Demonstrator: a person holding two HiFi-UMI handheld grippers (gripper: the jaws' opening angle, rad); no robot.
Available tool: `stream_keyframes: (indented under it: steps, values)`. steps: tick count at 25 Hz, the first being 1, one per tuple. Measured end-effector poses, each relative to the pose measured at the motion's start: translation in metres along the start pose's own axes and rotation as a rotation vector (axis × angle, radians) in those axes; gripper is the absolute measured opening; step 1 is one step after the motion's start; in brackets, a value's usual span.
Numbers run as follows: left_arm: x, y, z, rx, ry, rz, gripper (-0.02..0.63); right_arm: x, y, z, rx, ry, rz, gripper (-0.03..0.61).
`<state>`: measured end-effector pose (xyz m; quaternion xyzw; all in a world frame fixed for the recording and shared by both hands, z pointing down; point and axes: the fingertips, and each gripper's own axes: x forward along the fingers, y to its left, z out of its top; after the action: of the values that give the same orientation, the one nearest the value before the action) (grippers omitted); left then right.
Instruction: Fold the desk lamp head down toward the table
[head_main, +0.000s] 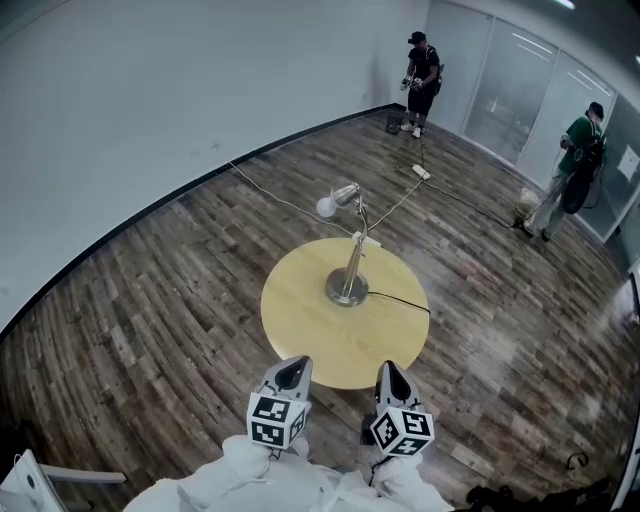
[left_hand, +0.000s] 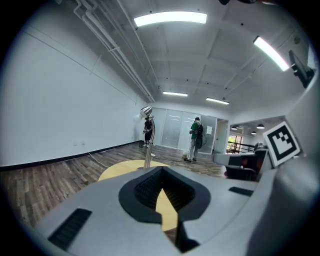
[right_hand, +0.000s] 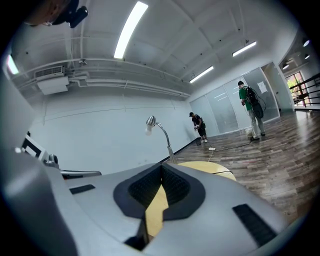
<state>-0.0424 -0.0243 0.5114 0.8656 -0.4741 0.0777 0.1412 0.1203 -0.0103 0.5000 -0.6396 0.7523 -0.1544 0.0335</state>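
Observation:
A silver desk lamp (head_main: 348, 262) stands upright on a round yellow table (head_main: 300, 320), its base at the table's middle. Its head with a white bulb (head_main: 334, 201) is raised and leans left, away from the tabletop. The lamp also shows as a thin lamp stem (left_hand: 148, 141) in the left gripper view and as a curved-neck lamp (right_hand: 161, 132) in the right gripper view. My left gripper (head_main: 293, 364) and right gripper (head_main: 389, 368) hover side by side at the table's near edge, well short of the lamp. Both are shut with nothing held.
A black cord (head_main: 402, 300) runs from the lamp base over the table's right edge. A white cable and a power strip (head_main: 421, 172) lie on the wood floor beyond. Two people (head_main: 422, 80) (head_main: 572, 170) stand far off by glass walls.

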Motion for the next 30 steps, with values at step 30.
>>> stream_keyframes:
  steps: [30]
  values:
    - [0.132, 0.069, 0.031, -0.014, 0.04, -0.002, 0.0, 0.151, -0.035, 0.017, 0.008, 0.038, -0.012, 0.012]
